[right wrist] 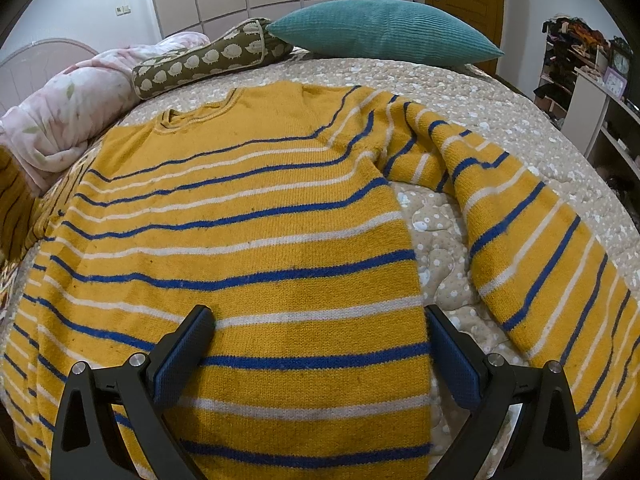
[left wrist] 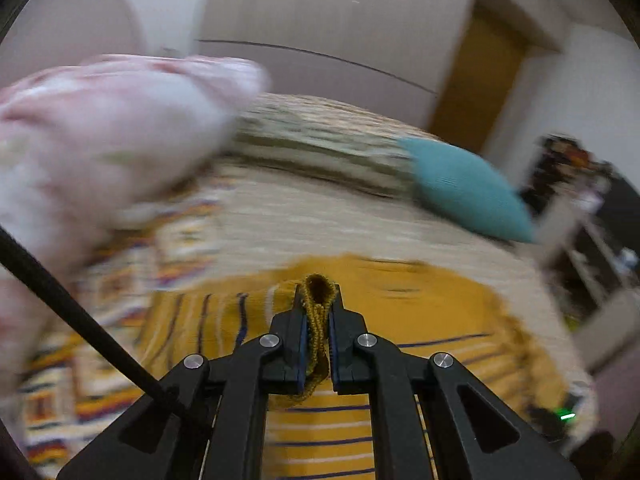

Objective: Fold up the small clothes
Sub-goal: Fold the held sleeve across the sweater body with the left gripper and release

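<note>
Yellow striped sweater (right wrist: 248, 216) lies spread front-up on the quilted bed (right wrist: 500, 128), neckline toward the pillows, hem toward the right gripper (right wrist: 320, 344). That gripper hangs just above the lower body panel with its fingers spread wide and nothing between the pads; probably parked there so it can drop onto the hem or the side seam. The sleeve on the right of the right wrist view (right wrist: 540, 240) runs out, bends and comes back down the quilt, not yet folded in. Left gripper (left wrist: 318, 320) is pressed together on a folded bit of the yellow knit, likely a cuff or sleeve edge, pinched deep between the pads so the soft fabric cannot slip. Left view is blurred; which edge it is cannot be told. Teal pillow (right wrist: 380, 28) and pink duvet (right wrist: 68, 116) sit well clear of the sweater's body. Judgement: first sleeve fold in hand.
</note>
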A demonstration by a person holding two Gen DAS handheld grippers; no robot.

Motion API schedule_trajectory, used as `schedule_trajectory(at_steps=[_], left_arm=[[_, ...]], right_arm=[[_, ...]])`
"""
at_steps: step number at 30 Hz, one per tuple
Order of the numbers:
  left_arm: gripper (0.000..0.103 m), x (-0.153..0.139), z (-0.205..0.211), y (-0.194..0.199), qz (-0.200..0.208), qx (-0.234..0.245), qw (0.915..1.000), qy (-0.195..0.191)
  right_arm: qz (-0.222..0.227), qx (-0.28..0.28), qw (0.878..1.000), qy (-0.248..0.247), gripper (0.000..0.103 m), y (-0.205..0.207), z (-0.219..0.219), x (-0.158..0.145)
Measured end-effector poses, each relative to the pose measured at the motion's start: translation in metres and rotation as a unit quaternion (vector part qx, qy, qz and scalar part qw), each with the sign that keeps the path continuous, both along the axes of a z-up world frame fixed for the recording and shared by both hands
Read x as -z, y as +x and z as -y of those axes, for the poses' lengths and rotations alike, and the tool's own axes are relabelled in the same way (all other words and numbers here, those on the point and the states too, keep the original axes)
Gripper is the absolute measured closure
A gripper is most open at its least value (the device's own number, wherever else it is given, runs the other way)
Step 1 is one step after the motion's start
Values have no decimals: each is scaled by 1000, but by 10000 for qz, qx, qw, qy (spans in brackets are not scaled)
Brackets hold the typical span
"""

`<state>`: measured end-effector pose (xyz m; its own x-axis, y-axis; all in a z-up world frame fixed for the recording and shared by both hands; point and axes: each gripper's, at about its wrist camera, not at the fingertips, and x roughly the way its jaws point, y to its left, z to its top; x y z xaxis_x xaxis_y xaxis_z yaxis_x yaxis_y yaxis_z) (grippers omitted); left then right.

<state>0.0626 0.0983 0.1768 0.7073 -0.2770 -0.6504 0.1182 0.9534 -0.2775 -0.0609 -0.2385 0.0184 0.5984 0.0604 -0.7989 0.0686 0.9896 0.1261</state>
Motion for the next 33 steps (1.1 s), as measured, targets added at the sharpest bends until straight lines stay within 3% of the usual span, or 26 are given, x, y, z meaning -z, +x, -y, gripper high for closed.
schedule_trajectory(at_steps=[4,8,11,13,16,19,23,26,30,33], left_arm=[[95,7,106,18,-109,896,9955,-290],[94,24,198,28,-217,1490,9883,-227],[79,40,228,32,-377,1641,9856,-182],[60,44,225,28,-569,1692,9832,-388],[51,41,210,13,-655,1781,9799,-622],[43,36,185,-13,-513,1756,9823,-395],[38,33,123,-66,-206,1246,9914,355],[32,35,78,-109,-26,816,9943,678],[27,46,24,-154,131,192,9968,759],[27,65,-14,-176,11,-458,9983,351]], right_arm=[[74,12,9999,156,0,-2,3,-1],[134,22,9995,288,0,-4,6,-1],[154,20,9993,337,0,-5,7,-1],[162,19,9992,355,0,-5,7,-1],[169,16,9992,368,0,-5,8,0],[163,16,9993,347,0,-5,7,0],[126,-20,9993,358,0,-4,7,-1],[120,-22,9971,746,10,-4,21,-20],[510,49,9877,1476,10,4,34,-49],[235,-144,9877,1540,19,37,19,-42]])
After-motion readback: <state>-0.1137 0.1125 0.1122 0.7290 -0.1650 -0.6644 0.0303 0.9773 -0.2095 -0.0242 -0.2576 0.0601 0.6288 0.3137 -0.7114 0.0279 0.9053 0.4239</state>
